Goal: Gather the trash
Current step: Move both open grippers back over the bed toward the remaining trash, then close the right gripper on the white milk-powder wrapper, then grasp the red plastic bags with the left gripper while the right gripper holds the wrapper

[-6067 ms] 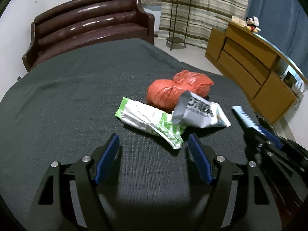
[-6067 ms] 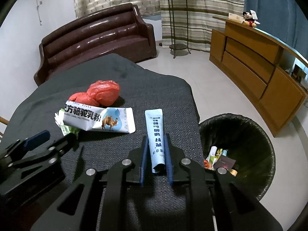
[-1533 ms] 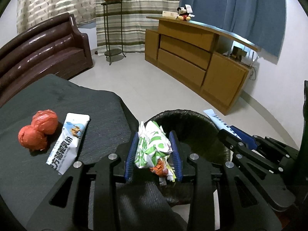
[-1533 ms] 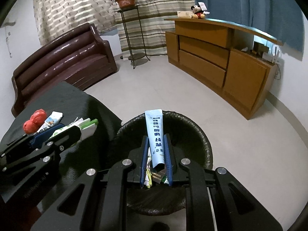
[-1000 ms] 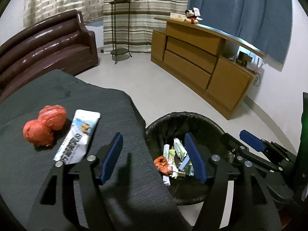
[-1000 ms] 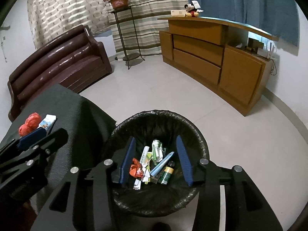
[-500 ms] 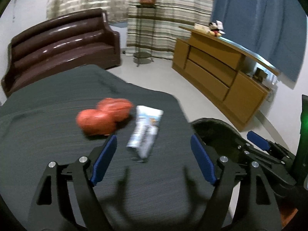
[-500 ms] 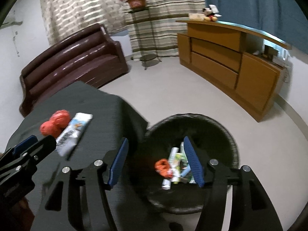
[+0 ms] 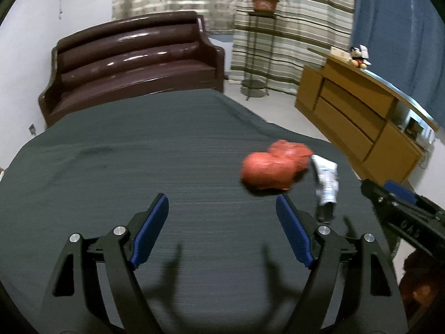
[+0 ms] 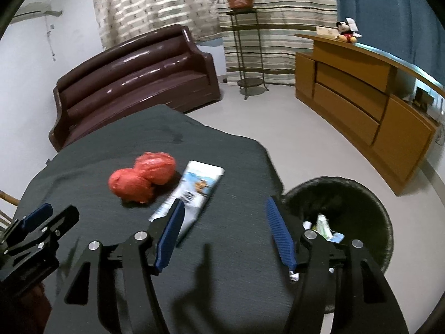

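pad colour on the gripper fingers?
Blue pads on black fingers; clearest in the right wrist view.

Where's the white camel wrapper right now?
The white wrapper lies on the dark table, just right of the red bags, near the table edge by the trash bin. The right gripper's left finger overlaps its near end in view.

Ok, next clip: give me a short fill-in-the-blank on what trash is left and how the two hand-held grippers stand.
1. The jaws of the left hand-held gripper and the right hand-held gripper are both ____.
2. The crumpled bag on the dark table is ____ in colour.
3. The white wrapper lies between the bag and the black ____.
4. The wrapper's picture shows a ____.

Missing words: open; red; bin; camel
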`<state>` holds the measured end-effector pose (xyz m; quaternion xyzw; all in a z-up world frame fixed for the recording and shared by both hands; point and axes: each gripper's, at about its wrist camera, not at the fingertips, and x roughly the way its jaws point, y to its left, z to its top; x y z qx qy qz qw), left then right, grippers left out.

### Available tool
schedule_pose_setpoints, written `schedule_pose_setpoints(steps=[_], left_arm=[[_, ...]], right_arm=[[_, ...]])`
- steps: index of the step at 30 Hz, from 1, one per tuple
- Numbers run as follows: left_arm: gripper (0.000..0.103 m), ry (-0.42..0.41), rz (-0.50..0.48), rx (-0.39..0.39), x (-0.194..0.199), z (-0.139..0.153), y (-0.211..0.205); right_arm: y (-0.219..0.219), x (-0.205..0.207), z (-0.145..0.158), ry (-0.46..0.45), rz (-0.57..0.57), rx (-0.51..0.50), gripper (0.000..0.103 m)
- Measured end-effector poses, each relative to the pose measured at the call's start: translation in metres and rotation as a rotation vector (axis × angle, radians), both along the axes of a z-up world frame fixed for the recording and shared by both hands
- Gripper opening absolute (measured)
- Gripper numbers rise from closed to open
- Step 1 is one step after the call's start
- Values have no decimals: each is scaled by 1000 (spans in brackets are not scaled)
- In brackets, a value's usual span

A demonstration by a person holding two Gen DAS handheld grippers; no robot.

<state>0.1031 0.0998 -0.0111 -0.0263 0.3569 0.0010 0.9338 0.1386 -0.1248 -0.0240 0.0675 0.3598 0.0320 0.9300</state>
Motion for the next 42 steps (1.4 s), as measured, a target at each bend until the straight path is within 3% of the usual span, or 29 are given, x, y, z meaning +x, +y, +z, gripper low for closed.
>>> schedule_pose_setpoints(steps=[7, 17, 25, 42], left_arm=[[78, 2, 46, -1, 2, -2, 32], [78, 8, 27, -20, 8, -7, 36], [78, 14, -27, -28, 20, -10, 17], [79, 25, -135, 27, 56, -16, -38]], right_arm=[[26, 16, -1, 11, 24, -16, 62], [44, 35, -19, 96, 2, -64, 62], [50, 35, -26, 130, 30, -75, 26], [22, 31, -11, 73, -5, -35, 24]])
